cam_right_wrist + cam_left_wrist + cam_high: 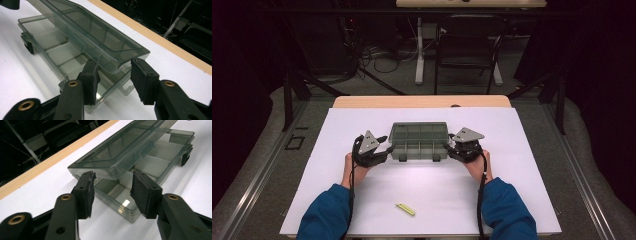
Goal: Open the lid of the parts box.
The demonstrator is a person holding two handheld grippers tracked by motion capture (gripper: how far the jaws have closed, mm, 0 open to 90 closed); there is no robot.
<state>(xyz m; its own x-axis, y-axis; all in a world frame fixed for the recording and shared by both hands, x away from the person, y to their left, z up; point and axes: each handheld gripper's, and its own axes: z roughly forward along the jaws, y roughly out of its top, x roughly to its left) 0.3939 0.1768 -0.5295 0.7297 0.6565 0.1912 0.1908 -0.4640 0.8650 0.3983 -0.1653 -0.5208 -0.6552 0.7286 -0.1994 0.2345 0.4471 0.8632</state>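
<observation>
Box: smoky clear compartment box (419, 141) sits mid-table on the white sheet (337, 130), its lid (120, 150) lifted partway above the tray.
Left gripper: my left gripper (388, 150) is at the box's left end; in the left gripper view its jaws straddle the near corner, one pad (86, 192) just under the lid's edge, the other over the tray, neither clearly pressing.
Right gripper: my right gripper (449, 148) is at the right end, jaws apart around that corner, lid edge between them.
Yellow piece: small yellow-green object (405, 209) lies near the table's front edge, well apart from the box.
</observation>
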